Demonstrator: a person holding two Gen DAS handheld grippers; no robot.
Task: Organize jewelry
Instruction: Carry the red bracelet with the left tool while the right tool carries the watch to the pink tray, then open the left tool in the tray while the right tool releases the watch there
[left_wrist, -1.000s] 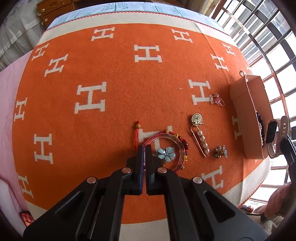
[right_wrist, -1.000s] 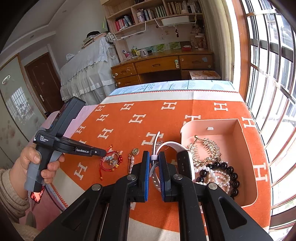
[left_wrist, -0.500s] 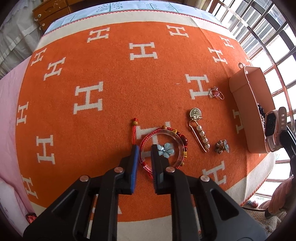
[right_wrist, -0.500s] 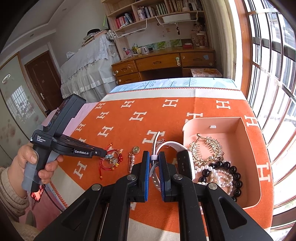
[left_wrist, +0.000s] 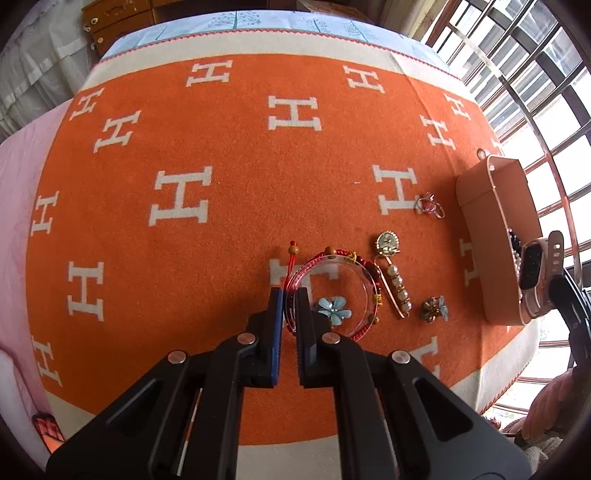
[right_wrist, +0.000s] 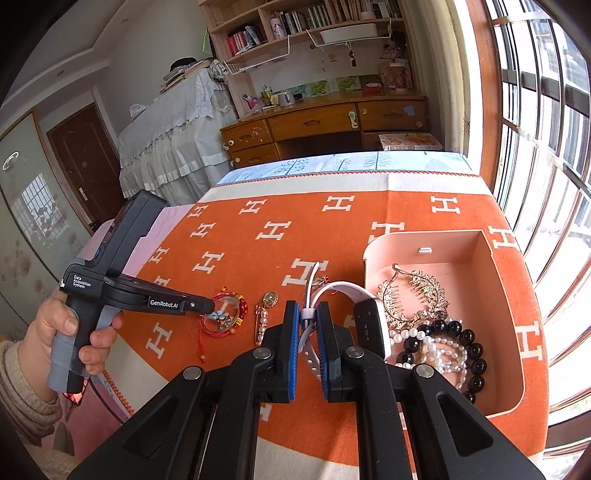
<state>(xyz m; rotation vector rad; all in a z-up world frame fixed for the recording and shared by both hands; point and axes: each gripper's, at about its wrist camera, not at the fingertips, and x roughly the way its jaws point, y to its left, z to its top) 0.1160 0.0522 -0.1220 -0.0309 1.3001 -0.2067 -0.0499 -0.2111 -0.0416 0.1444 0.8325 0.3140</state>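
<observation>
Left wrist view: the left tongs (left_wrist: 289, 299) point steeply down at the orange blanket (left_wrist: 221, 221) with its white H pattern, their jaws closing and now pinching the near rim of the red cord bracelet (left_wrist: 332, 291), which lies flat just ahead of the tips. Inside its ring sits a blue flower charm (left_wrist: 334, 309). To the right of the tongs lie a pearl safety-pin brooch (left_wrist: 393, 277), a small flower clip (left_wrist: 435, 308) and, farther ahead, a ring (left_wrist: 428, 205). Only the outer side wall of the pink box (left_wrist: 487, 236) shows here.

Right wrist view: the box (right_wrist: 498, 258) shows its inside, holding a gold hair comb (right_wrist: 413, 295), black beads (right_wrist: 461, 339) and pearls. The right tongs (right_wrist: 307, 321) are pressed onto the strap of a white smartwatch (right_wrist: 365, 325), held just left of the box. The left tongs (right_wrist: 207, 306) read "GenRobot.AI" and "Data Acquisition System", gripped by a hand (right_wrist: 66, 332).
</observation>
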